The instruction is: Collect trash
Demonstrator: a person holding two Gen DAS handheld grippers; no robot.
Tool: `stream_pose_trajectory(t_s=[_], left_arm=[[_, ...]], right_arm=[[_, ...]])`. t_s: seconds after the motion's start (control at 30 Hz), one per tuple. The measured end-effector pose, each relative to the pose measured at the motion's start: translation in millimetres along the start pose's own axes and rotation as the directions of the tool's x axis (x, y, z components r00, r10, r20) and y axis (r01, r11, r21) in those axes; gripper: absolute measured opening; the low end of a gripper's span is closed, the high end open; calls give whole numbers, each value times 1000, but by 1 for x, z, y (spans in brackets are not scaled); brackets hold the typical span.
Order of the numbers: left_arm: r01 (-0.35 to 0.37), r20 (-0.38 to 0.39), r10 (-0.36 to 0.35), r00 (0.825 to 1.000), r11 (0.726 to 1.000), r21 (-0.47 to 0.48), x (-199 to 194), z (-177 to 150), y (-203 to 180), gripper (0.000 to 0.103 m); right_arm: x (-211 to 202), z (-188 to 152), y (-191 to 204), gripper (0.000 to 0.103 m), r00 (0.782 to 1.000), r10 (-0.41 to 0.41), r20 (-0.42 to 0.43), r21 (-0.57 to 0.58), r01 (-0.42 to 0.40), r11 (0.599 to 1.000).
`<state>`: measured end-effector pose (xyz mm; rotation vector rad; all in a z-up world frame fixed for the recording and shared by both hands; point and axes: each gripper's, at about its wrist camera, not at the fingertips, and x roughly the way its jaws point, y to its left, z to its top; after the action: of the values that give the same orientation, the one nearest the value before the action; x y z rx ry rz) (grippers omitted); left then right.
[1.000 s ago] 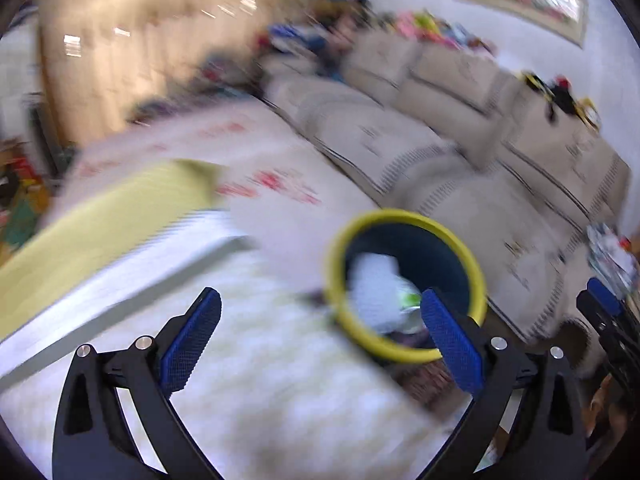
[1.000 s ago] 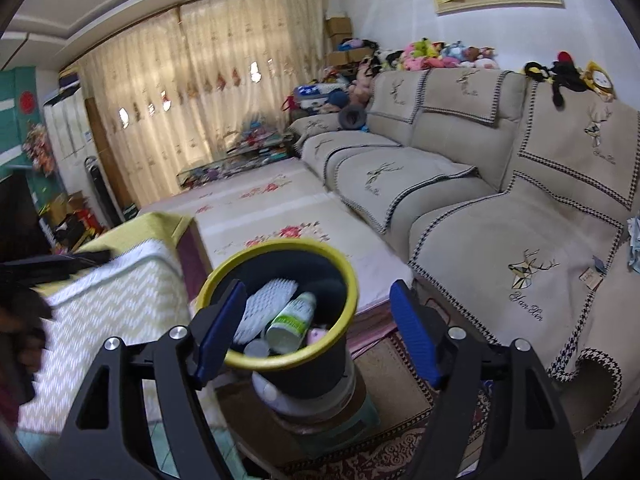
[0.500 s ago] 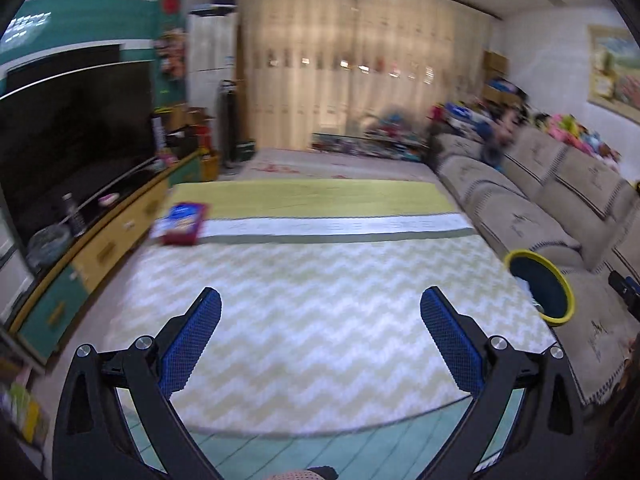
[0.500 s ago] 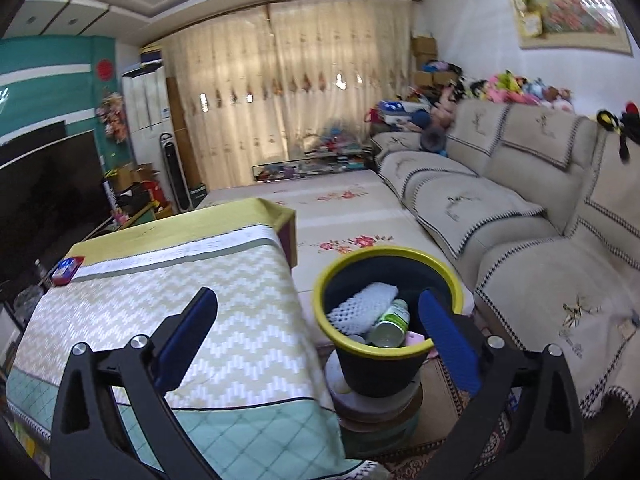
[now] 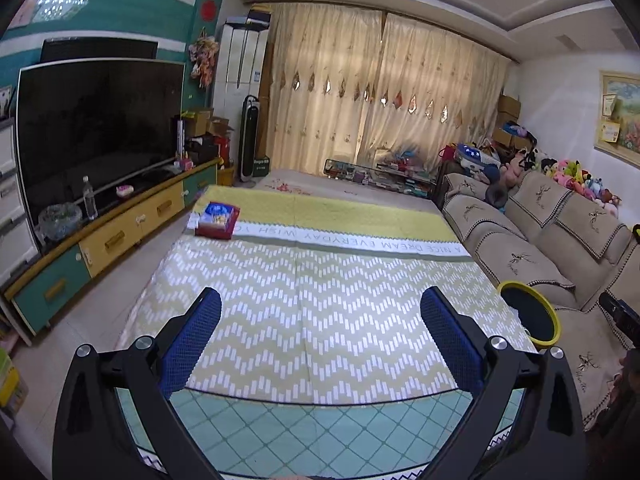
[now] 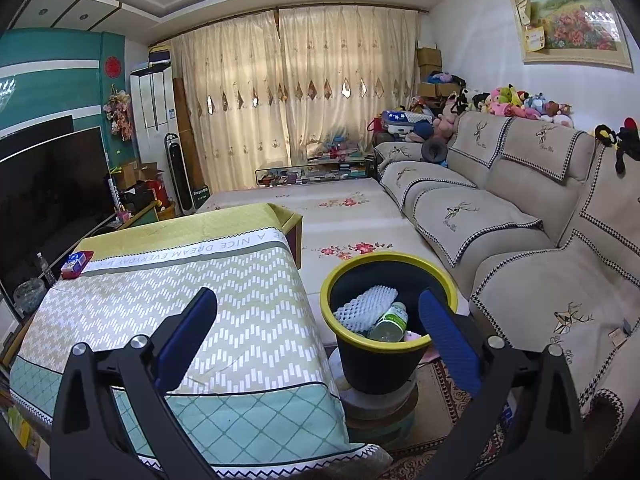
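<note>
A dark bin with a yellow rim stands between the covered table and the sofa, on a round stand. Inside it lie a white foam net and a plastic bottle. My right gripper hangs open just above and in front of the bin, nothing between its blue pads. The bin also shows at the right of the left wrist view. My left gripper is open and empty over the table's near end. A red and blue packet lies at the table's far left corner.
The low table wears a chevron cloth. A beige sofa runs along the right wall. A TV on a long cabinet lines the left. A patterned rug lies under the bin's stand.
The left wrist view swung from the bin to the length of the table, and the bin slid to its right edge. My right gripper spread wider and drew back from the bin.
</note>
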<state>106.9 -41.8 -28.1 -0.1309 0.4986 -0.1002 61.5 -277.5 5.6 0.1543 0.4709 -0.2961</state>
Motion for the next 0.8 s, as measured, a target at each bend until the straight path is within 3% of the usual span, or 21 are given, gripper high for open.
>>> stream_pose_trajectory(t_s=[0.23,0.8], left_arm=[[16,-14,-15,1000,999,44,3,-5,-19,98],[37,-42,-36,999,999,26,11,-3,-16,98]], right_arm=[[0,-2,2,96,1000,8,-11,-4,-8,1000],[11,4,11,96,999,26,-34,-14,-27,1000]])
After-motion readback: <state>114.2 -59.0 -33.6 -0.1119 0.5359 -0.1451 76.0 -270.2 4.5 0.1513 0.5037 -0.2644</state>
